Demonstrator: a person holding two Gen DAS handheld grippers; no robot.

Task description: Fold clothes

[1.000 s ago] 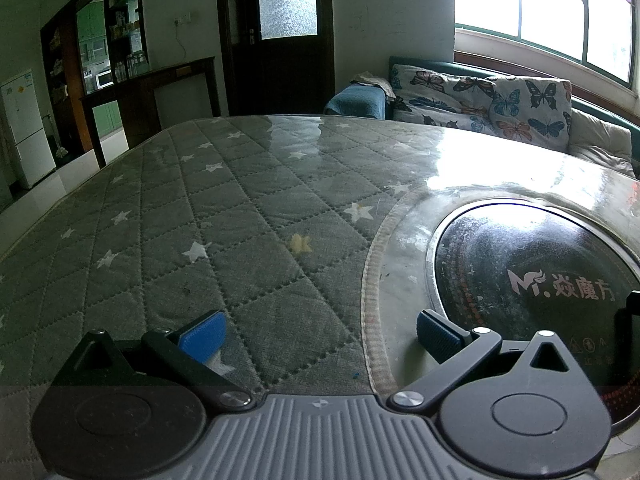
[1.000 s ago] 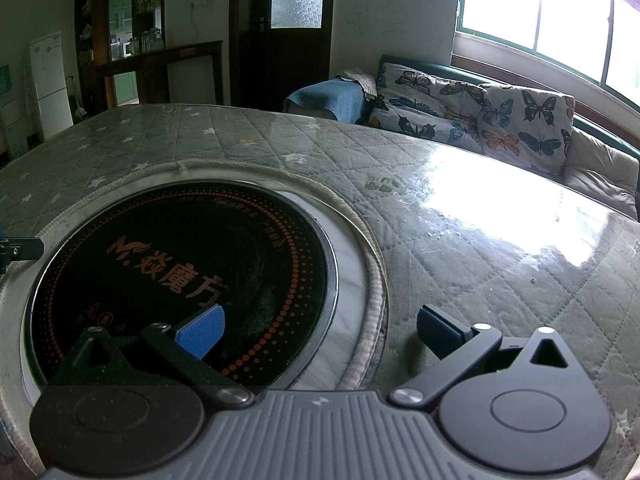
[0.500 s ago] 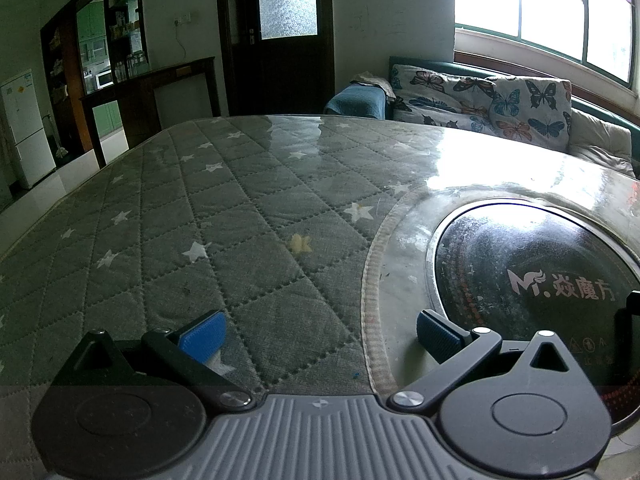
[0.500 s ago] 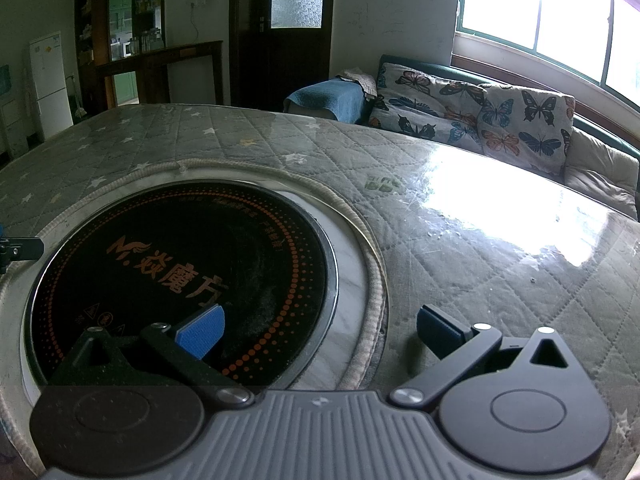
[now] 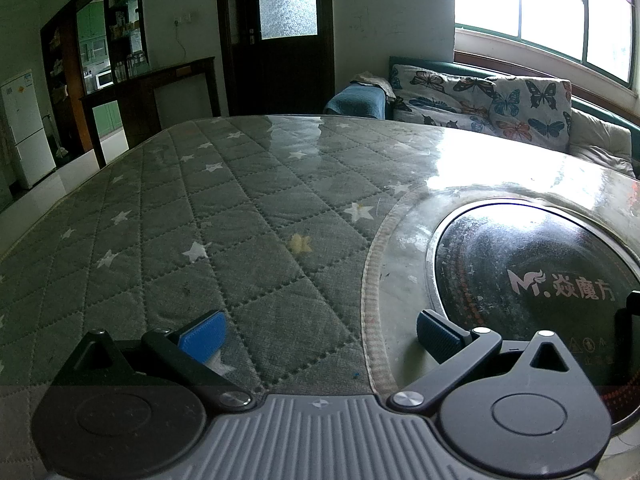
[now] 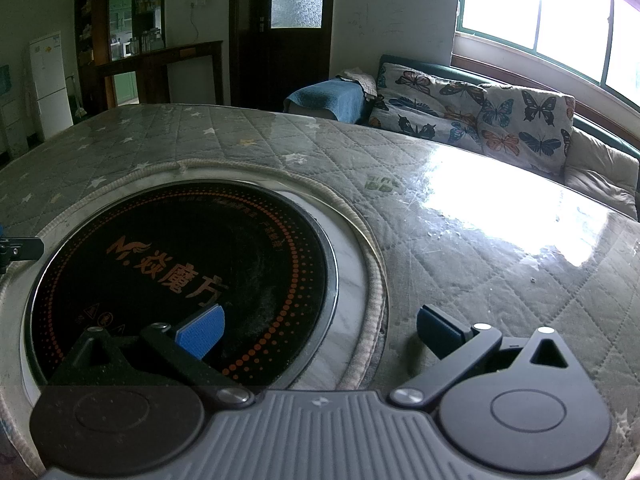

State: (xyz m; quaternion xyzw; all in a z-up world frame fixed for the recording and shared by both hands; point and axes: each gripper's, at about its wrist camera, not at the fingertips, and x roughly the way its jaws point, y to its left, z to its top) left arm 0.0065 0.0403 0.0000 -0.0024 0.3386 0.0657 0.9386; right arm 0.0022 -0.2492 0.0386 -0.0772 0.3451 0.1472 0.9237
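No garment shows on the table in either view. My left gripper (image 5: 318, 334) is open, low over the grey quilted star-pattern table cover (image 5: 200, 208), with nothing between its blue pads. My right gripper (image 6: 318, 330) is also open and holds nothing; it sits over the right rim of the round black cooktop (image 6: 172, 276) set into the table. A small part of the other gripper shows at the left edge of the right wrist view (image 6: 18, 248) and at the right edge of the left wrist view (image 5: 628, 320).
The black cooktop (image 5: 532, 284) fills a round cut-out in the cover, edged with a pale rope border. A butterfly-print sofa (image 6: 472, 116) stands behind the table under the windows. A dark door (image 5: 280, 40), a shelf unit and a white fridge (image 5: 22, 128) lie beyond.
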